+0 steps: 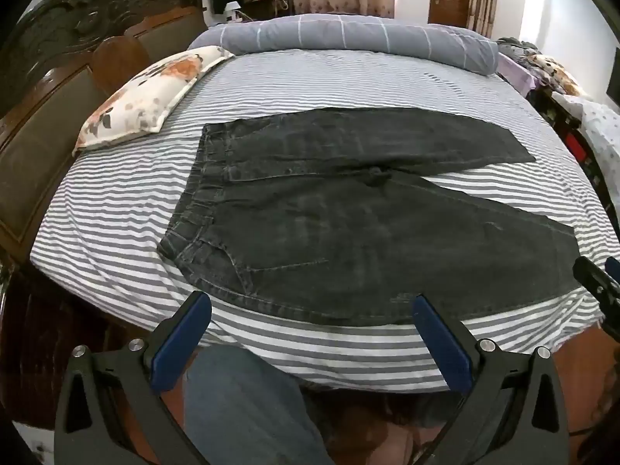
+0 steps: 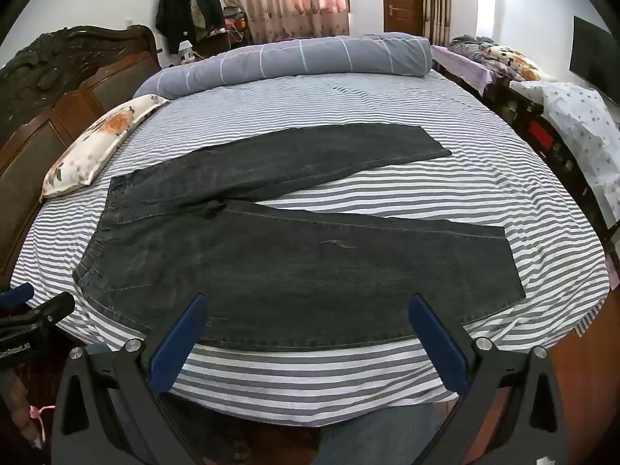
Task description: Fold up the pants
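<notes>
Dark grey jeans [image 1: 348, 224] lie flat on the striped bed, waistband to the left and both legs spread apart to the right; they also show in the right wrist view [image 2: 294, 263]. My left gripper [image 1: 310, 310] is open and empty, hovering over the near edge of the pants by the hip. My right gripper [image 2: 306, 310] is open and empty, over the near edge of the near leg. The right gripper also shows at the left wrist view's right edge [image 1: 598, 283], and the left gripper at the right wrist view's left edge [image 2: 35, 317].
The grey-and-white striped bed sheet [image 1: 116, 209] covers the bed. A floral pillow [image 1: 147, 93] lies at the far left by the wooden headboard [image 1: 50, 89]. A rolled grey duvet [image 1: 348, 35] lies along the far edge. A cluttered side bed [image 2: 542, 77] stands on the right.
</notes>
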A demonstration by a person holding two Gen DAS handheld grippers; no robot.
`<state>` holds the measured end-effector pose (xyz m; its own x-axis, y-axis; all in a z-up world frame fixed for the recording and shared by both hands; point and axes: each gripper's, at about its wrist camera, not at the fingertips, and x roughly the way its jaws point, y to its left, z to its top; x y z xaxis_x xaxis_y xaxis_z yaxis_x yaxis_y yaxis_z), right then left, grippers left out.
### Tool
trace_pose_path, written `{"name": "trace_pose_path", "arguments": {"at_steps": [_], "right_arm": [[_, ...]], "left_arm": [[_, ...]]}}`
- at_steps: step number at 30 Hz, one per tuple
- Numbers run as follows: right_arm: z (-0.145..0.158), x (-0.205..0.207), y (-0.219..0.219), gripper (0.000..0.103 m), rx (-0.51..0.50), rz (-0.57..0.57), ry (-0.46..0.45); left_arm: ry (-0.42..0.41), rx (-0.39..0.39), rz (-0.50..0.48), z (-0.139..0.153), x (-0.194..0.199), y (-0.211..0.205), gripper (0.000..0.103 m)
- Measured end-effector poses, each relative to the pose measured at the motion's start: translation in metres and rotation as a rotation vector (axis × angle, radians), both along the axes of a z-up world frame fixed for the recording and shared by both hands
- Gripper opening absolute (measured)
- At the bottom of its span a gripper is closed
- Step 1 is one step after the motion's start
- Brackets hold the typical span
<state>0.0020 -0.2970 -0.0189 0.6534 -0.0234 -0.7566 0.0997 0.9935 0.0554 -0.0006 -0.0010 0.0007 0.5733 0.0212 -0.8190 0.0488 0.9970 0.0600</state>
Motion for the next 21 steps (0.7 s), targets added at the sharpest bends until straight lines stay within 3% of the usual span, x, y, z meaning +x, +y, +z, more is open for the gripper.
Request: {"name": "trace_pose_path", "arguments": {"at_steps": [4, 8, 21], "right_arm": [[0.0, 0.001, 0.001, 0.102, -0.01, 0.0, -0.004], [0.0, 0.002, 0.0, 0.102, -0.007, 0.001, 0.005], [0.001, 0.007, 0.001, 0.102, -0.011, 0.009, 0.002]], "left_arm": [[0.014, 0.021, -0.008, 0.0, 0.0, -0.007, 0.103], [0.035, -0.054, 0.009, -0.005, 0.006, 0.008, 0.103], [0.01, -0.038, 0.043, -0.008, 0.009, 0.012, 0.103]]}}
